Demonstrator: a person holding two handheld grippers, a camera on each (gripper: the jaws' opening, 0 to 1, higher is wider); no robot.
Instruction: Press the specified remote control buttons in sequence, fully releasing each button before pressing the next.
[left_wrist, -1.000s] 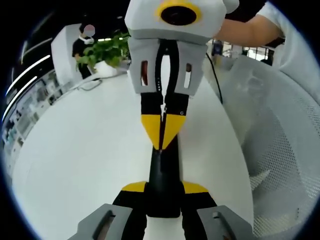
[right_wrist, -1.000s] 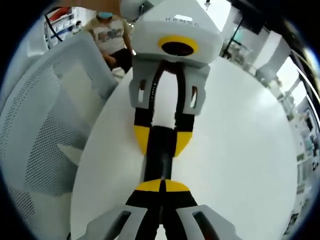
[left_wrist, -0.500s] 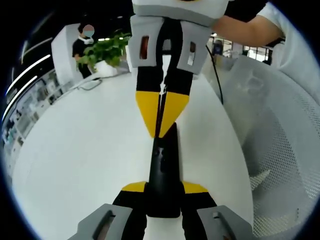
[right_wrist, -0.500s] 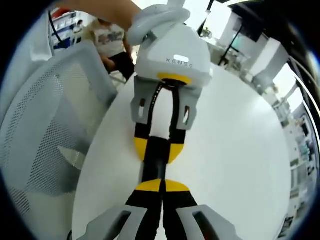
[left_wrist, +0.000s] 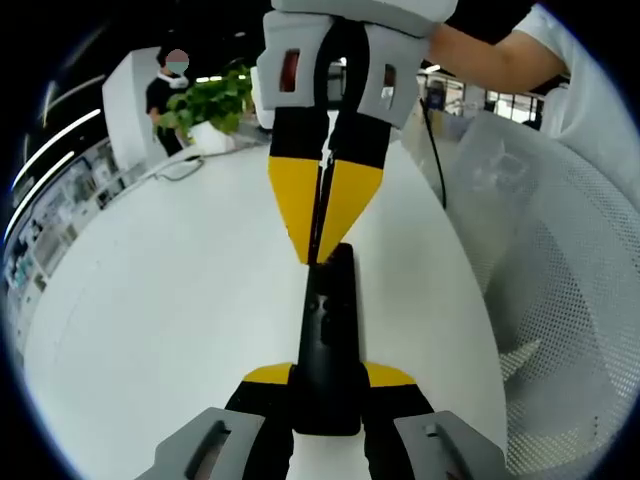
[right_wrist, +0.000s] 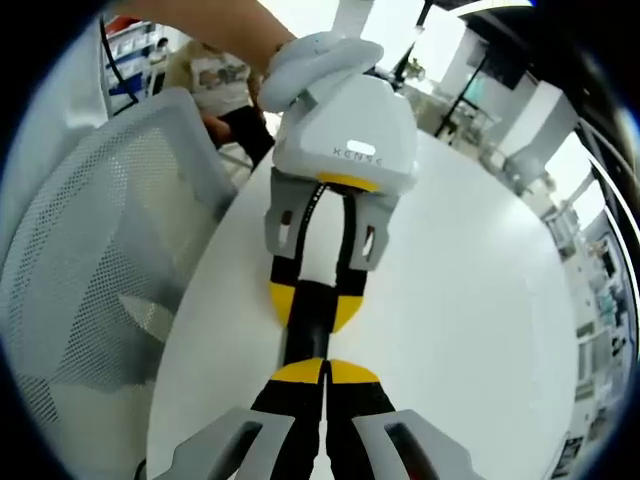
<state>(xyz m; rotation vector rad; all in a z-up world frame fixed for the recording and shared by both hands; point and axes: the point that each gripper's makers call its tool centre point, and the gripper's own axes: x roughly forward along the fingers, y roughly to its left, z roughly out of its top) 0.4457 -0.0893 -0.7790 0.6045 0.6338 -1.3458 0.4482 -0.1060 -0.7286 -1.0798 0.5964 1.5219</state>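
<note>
While the slim black plastic remote control (left_wrist: 327, 340) is clamped by the left gripper (left_wrist: 325, 385) over the white table (left_wrist: 160, 300), the right gripper (left_wrist: 322, 255) — jaws closed — is poised at its far end; a button press is judged next

Black remote (left_wrist: 326, 340); white bench (left_wrist: 170, 290); hand-held grippers (left_wrist: 318, 258) (right_wrist: 316, 312) grey and black, yellow-tipped; white mesh-pattern chair (right_wrist: 90, 260); green plant (left_wrist: 205, 105).

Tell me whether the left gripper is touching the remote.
Touching: in the left gripper view, the left gripper clamps the black remote between its yellow-tipped jaws.
</note>
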